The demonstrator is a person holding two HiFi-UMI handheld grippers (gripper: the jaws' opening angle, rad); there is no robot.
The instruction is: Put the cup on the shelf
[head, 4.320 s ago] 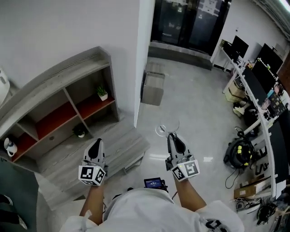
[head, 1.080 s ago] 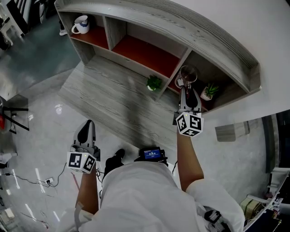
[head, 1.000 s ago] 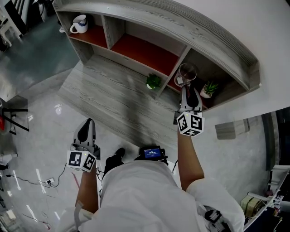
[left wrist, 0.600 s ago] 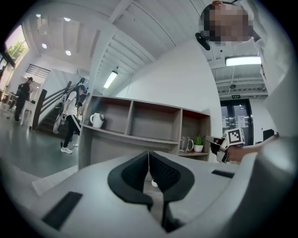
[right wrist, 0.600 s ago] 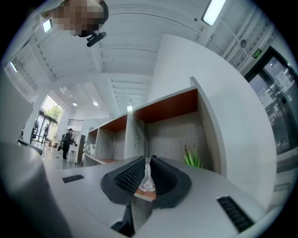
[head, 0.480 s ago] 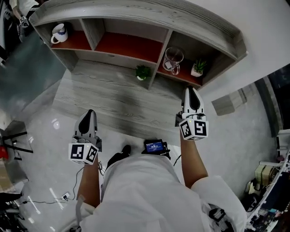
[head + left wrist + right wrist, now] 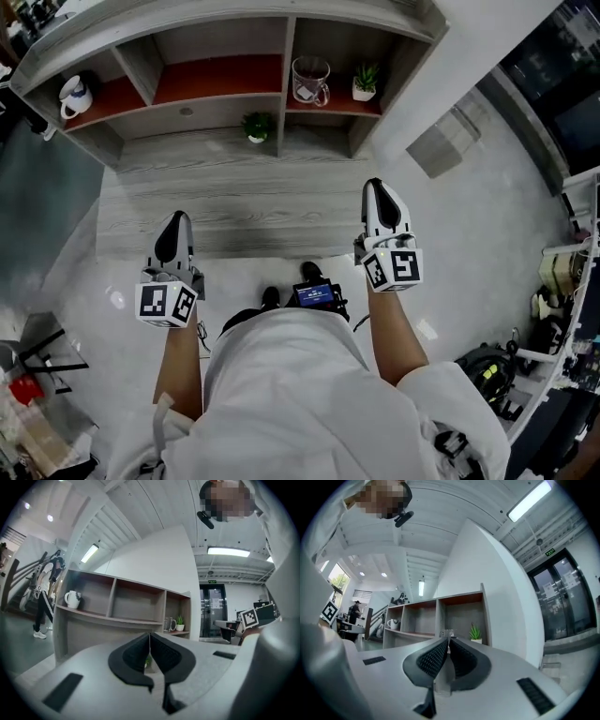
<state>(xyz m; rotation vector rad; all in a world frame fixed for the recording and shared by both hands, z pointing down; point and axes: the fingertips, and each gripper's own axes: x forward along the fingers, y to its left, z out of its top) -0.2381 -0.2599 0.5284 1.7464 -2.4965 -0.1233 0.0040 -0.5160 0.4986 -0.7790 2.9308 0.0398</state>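
**As the cup is on the shelf, only a clean finish is left**

While the glass cup [image 7: 310, 81] stands upright in the rightmost compartment of the shelf [image 7: 220, 77], on the red board & just beside a small potted plant [image 7: 364, 82], both grippers hang well apart from it, low over the grey platform [image 7: 234, 202] in front. The handle seems to lie on the side of the plant; whether they touch, I can't tell. The left gripper [image 7: 150, 637] has its jaws together w/ nothing between them. The right gripper [image 7: 448, 641] is the same: pads pressed on each other, no object inside.

My judgement: the placing looks done, so the step in hand is prob. only to draw back & end. To do it well, hold both pairs of jaws together and the arms low, away from the shelf front, so no jaw or marker cube swings into the glass. The cup seems to sit toward the front part of its board, so a knock could tip it.

If a correction is wanted, approach w/ the right gripper only, straight from the front, jaws parted before the rim, not from the plant side. The white mug [image 7: 73, 95] at far left & the second plant [image 7: 255, 126] lower down need no touching.
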